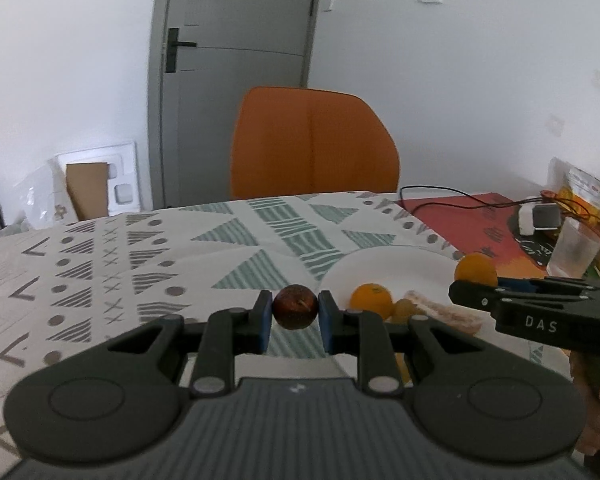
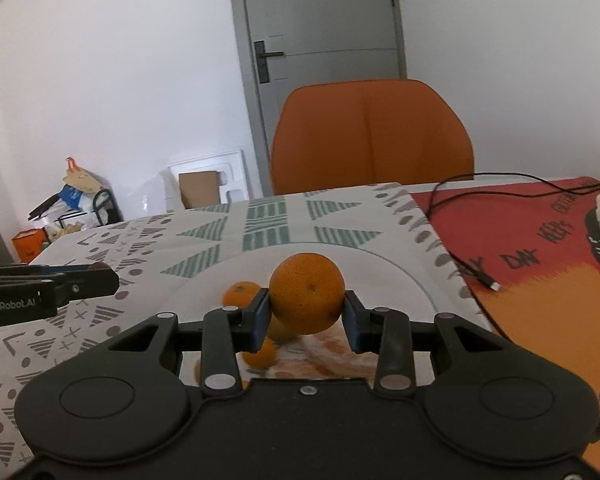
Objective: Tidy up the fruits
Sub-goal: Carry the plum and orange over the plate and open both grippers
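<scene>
My left gripper (image 1: 294,312) is shut on a small dark red fruit (image 1: 295,306), held above the patterned tablecloth just left of a white plate (image 1: 388,268). My right gripper (image 2: 306,312) is shut on an orange (image 2: 307,293) and holds it over the white plate (image 2: 384,276). In the left wrist view the right gripper (image 1: 472,292) comes in from the right with its orange (image 1: 476,268) above the plate. Smaller oranges (image 1: 371,300) (image 2: 241,294) lie on the plate. In the right wrist view the left gripper's side (image 2: 48,286) shows at the left edge.
An orange chair (image 1: 312,144) stands behind the table. A red and orange mat (image 2: 540,248) with a black cable (image 2: 468,268) lies at the right. A white box, a clear cup (image 1: 574,252) and packets stand at the far right. A grey door (image 1: 236,60) is behind.
</scene>
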`<control>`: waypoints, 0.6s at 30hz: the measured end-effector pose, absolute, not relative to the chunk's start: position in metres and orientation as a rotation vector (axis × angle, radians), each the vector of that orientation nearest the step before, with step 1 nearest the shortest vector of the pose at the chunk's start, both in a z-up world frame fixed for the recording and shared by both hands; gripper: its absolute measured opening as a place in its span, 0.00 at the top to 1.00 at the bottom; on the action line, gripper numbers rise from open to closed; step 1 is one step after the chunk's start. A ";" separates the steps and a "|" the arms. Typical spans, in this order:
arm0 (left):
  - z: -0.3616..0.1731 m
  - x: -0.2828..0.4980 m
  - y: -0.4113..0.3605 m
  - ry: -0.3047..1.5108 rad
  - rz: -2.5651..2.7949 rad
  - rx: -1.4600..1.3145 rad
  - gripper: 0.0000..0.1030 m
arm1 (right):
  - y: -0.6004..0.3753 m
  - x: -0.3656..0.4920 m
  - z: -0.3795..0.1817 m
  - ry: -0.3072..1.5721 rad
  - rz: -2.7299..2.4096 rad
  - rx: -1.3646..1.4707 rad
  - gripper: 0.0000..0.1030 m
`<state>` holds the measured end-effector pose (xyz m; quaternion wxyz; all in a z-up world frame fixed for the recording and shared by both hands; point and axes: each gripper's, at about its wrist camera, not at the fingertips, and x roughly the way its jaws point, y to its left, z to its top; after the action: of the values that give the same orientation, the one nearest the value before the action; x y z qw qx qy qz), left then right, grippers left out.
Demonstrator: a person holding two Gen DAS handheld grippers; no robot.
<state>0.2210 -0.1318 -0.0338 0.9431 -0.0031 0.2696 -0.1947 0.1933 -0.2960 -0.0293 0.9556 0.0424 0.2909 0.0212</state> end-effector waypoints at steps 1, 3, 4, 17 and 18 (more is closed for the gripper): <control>-0.034 0.222 -0.136 0.551 -0.404 -0.003 0.78 | -0.299 0.193 -0.030 0.591 0.037 0.089 0.65; -0.035 0.223 -0.143 0.553 -0.418 0.004 0.78 | -0.303 0.192 -0.030 0.591 0.029 0.094 0.65; -0.036 0.224 -0.145 0.554 -0.424 0.006 0.78 | -0.305 0.192 -0.030 0.591 0.026 0.095 0.65; -0.038 0.227 -0.141 0.584 -0.392 -0.006 0.64 | -0.301 0.196 -0.036 0.605 0.043 0.098 0.65; -0.039 0.228 -0.136 0.587 -0.380 -0.008 0.63 | -0.299 0.197 -0.036 0.605 0.046 0.096 0.65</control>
<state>0.2276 -0.1360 -0.0386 0.9395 -0.0041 0.2876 -0.1860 0.1969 -0.2987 -0.0357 0.9531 0.0474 0.2979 0.0228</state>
